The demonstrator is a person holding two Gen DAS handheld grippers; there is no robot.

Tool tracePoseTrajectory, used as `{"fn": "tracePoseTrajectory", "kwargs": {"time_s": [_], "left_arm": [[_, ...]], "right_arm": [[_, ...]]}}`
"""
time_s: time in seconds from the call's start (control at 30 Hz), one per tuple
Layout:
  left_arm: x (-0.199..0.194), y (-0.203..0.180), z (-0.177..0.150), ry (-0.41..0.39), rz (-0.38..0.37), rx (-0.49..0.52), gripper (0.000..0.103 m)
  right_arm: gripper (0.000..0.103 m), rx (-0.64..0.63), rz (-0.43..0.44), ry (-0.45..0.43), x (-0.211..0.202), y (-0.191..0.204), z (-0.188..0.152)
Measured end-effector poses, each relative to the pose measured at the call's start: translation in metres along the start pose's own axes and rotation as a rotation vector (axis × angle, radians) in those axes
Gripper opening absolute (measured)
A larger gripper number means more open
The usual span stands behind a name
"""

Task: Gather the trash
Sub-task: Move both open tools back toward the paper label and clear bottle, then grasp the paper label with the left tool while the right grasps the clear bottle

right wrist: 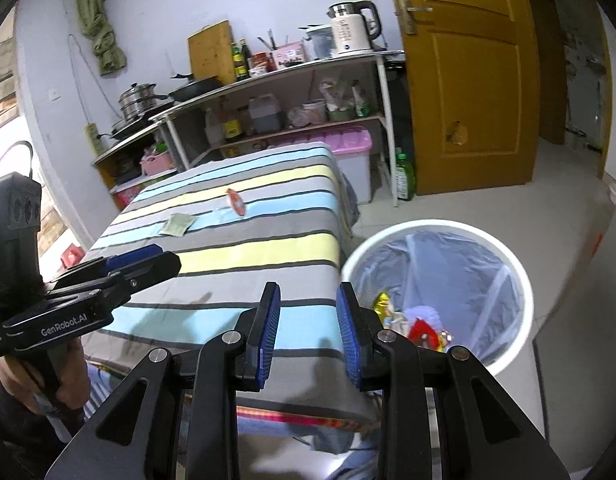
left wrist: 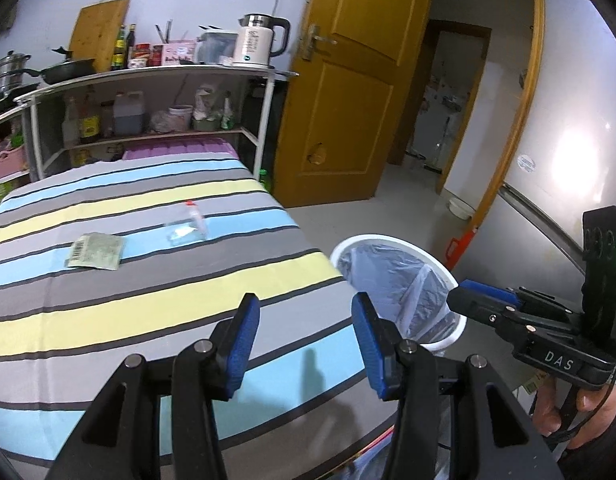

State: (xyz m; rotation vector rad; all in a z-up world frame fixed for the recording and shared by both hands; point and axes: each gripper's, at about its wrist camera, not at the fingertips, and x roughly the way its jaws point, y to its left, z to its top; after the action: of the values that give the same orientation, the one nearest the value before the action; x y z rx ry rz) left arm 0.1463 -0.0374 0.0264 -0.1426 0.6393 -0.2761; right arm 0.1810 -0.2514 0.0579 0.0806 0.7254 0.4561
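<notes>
A green flat wrapper (left wrist: 95,251) and a clear plastic wrapper with a red tip (left wrist: 189,227) lie on the striped tablecloth (left wrist: 147,312). They also show in the right wrist view as the green wrapper (right wrist: 177,225) and the clear wrapper (right wrist: 235,202). A white bin with a clear liner (left wrist: 400,280) stands on the floor right of the table; in the right wrist view the bin (right wrist: 436,292) holds colourful trash (right wrist: 422,330). My left gripper (left wrist: 305,320) is open and empty above the table's near edge. My right gripper (right wrist: 308,308) is open and empty at the table's near right corner, beside the bin.
A metal shelf (left wrist: 147,80) with a kettle (left wrist: 257,42), pans and bottles stands behind the table. A yellow wooden door (left wrist: 348,92) stands open to a hallway. A pink-lidded box (right wrist: 348,148) and a green bottle (right wrist: 404,178) sit by the shelf.
</notes>
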Motion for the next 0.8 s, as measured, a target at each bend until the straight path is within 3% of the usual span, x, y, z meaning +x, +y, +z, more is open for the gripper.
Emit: {"fn": "tracePoseTrajectory", "kwargs": {"time_s": [0.63, 0.8], "left_arm": [[-0.026, 0.072, -0.008, -0.032, 0.150, -0.089, 0.050], [-0.031, 0.093, -0.002, -0.047, 0.190, -0.110, 0.057]], "right_arm": [[0.043, -0.102, 0.080, 0.044, 0.039, 0.051, 0.014], [0.046, -0.145, 0.103, 0.051, 0.055, 0.071, 0.024]]}}
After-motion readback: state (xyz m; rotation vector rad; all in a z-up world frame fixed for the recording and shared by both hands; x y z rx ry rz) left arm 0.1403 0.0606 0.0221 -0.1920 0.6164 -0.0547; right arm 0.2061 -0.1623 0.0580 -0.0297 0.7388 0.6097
